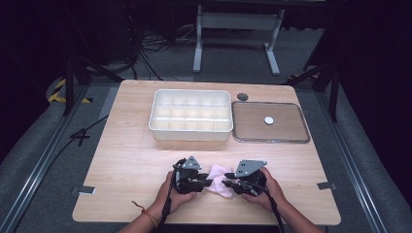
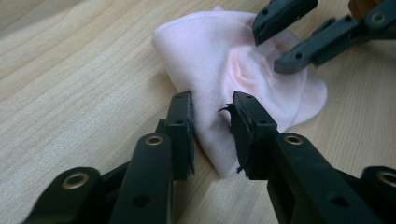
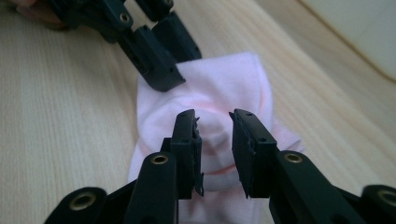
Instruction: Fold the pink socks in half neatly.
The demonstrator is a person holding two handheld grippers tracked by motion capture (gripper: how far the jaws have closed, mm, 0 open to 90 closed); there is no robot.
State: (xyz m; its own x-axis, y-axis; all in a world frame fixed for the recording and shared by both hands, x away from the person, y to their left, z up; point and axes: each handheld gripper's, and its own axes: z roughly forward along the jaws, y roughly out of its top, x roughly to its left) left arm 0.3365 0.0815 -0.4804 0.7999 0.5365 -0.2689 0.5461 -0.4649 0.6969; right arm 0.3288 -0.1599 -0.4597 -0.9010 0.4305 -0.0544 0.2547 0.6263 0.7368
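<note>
At the near edge of a pale wooden table (image 1: 126, 145), a person's two hands work a small, soft pink cloth, crumpled into a loose bundle (image 1: 218, 179). The left gripper (image 1: 203, 182) and the right gripper (image 1: 227, 184) point at each other from either side, the cloth lying between them on the tabletop.

In the left gripper view, the left gripper (image 2: 212, 135) has its black jaws set around a fold at the near edge of the pink cloth (image 2: 224, 70); whether the pads press on the fabric cannot be told. In the right gripper view, the right gripper (image 3: 215, 147) has its jaws parted a little over the cloth's (image 3: 219, 84) raised middle, and a grip there cannot be told either.

Beyond the grippers, well apart from the cloth, stands a white plastic tray divided into small compartments (image 1: 190, 138). Just beside it, to the right gripper's side, lies a flat clear-rimmed lid or tray (image 1: 243, 136) bearing a small white disc (image 1: 268, 120), with a dark round disc (image 1: 242, 96) by its far corner.
</note>
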